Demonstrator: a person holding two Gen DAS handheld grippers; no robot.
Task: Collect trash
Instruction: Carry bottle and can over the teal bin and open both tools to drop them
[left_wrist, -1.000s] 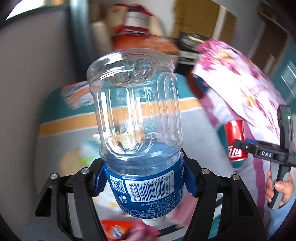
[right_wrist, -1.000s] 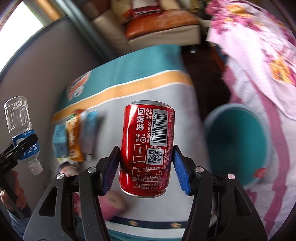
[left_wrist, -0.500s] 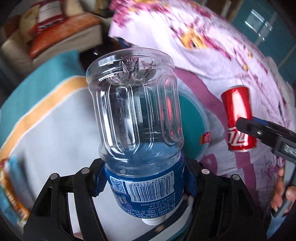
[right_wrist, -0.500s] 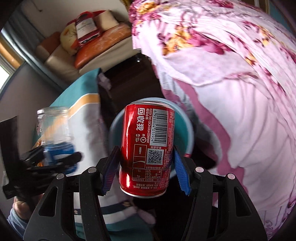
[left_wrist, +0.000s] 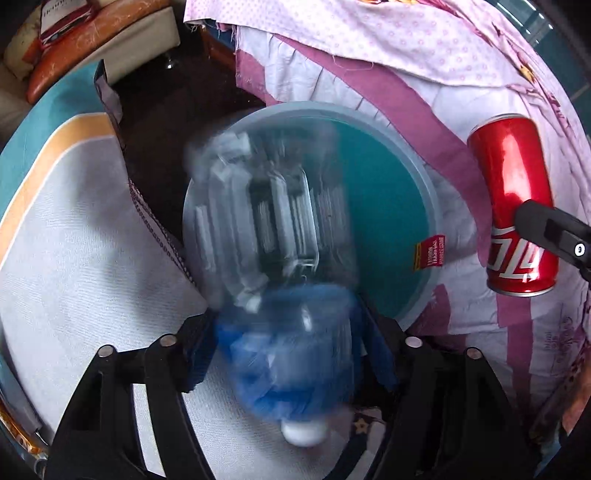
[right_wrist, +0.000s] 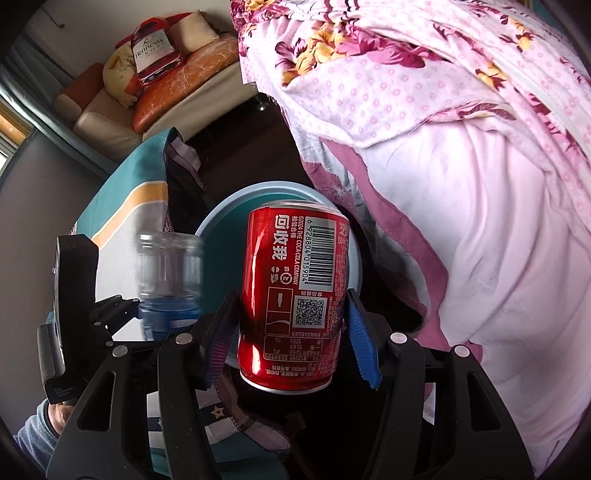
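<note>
The left claw (left_wrist: 291, 354) is hanging over the teal bin (left_wrist: 424, 206) on the floor, its jaws having just been opening, now apart; the blurred plastic bottle (left_wrist: 273, 236) between them is slipping loose and dropping toward the bin. The right claw (right_wrist: 291, 332) is clamping the red can (right_wrist: 295, 288) just beside the bin's rim. Next, that claw needs centring above the opening before letting go.

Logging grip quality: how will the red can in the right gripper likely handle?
The red can looks undented between the right gripper's pads, so it is probably stiff enough, though a harder squeeze might dent it. Its glossy round wall could slip, and it would likely roll if laid sideways.
</note>
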